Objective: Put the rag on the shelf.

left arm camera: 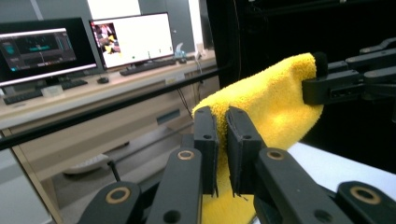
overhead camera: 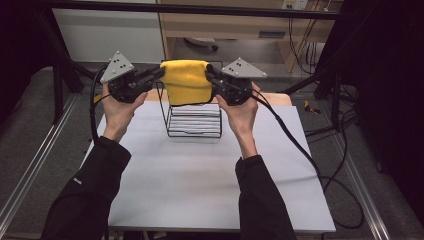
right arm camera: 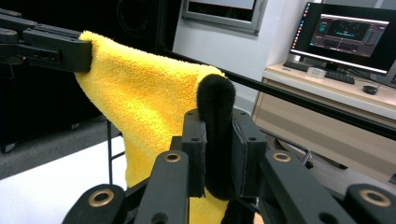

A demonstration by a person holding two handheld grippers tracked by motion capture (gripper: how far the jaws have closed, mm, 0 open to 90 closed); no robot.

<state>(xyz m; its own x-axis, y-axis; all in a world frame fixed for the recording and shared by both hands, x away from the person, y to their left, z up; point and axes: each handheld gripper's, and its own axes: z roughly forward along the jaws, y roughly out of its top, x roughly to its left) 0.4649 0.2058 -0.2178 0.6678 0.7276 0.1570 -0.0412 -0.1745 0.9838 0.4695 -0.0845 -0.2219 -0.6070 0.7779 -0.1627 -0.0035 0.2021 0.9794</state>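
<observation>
A yellow towel [overhead camera: 186, 81] with a black trim hangs folded between the two grippers, above the top of a black wire rack [overhead camera: 194, 117]. My left gripper [overhead camera: 161, 71] is shut on the towel's left corner [left arm camera: 219, 122]. My right gripper [overhead camera: 208, 70] is shut on the towel's right corner, where the black trim [right arm camera: 215, 135] bulges up between its jaws. In the left gripper view the right gripper's jaws [left arm camera: 327, 86] pinch the far corner of the towel [left arm camera: 275, 105]. In the right gripper view the left gripper's jaws [right arm camera: 58, 49] hold the towel's other end [right arm camera: 144, 98].
The rack stands at the far middle of a white table [overhead camera: 200, 180]. A black frame bar [overhead camera: 200, 10] crosses above the far edge. Cables [overhead camera: 300, 145] trail from the right gripper over the table's right side. Desks with monitors [left arm camera: 130, 39] stand beyond.
</observation>
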